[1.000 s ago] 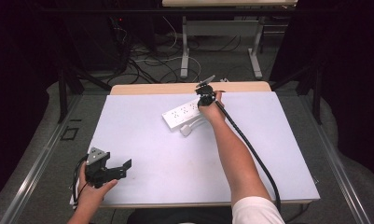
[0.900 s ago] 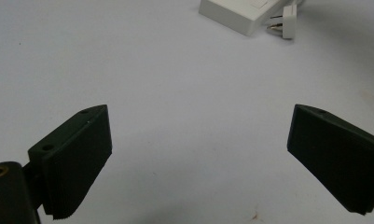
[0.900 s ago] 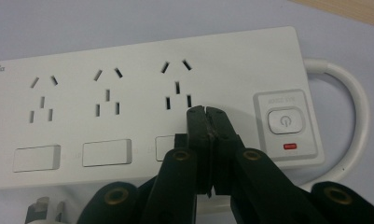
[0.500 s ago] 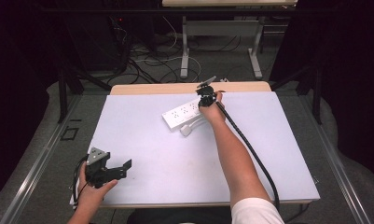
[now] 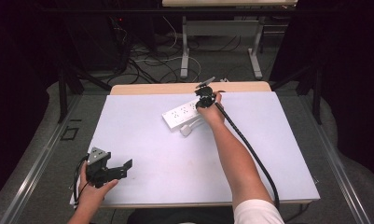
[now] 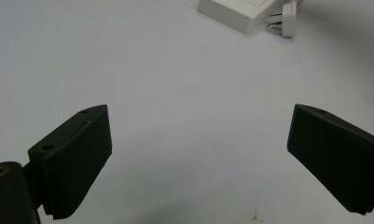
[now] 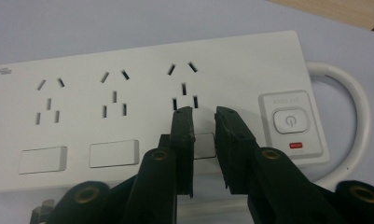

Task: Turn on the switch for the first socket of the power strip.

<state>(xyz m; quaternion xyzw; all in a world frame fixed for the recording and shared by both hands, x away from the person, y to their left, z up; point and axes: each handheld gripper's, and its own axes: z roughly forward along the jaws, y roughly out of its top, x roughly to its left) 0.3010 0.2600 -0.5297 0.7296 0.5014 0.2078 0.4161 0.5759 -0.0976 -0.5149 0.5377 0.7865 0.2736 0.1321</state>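
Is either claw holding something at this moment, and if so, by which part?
Nothing is held. The right claw hovers over the white plastic power strip, jaws just opening with a small empty gap. The left claw stands wide open above the table.

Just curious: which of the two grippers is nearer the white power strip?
Right. The right gripper hovers directly over the power strip, jaws slightly apart. The left gripper sits at the table's near left corner, far from it.

The power strip [image 7: 142,93] is white, with dark socket slots, a pale grey power button [image 7: 291,120] and a small red indicator light [image 7: 295,145] beneath it. Its cable [image 7: 357,100] and plug [image 6: 286,21] are white too. The table [image 5: 142,140] is pale lavender-grey with a light wood far edge. Both hand-held grippers are black.
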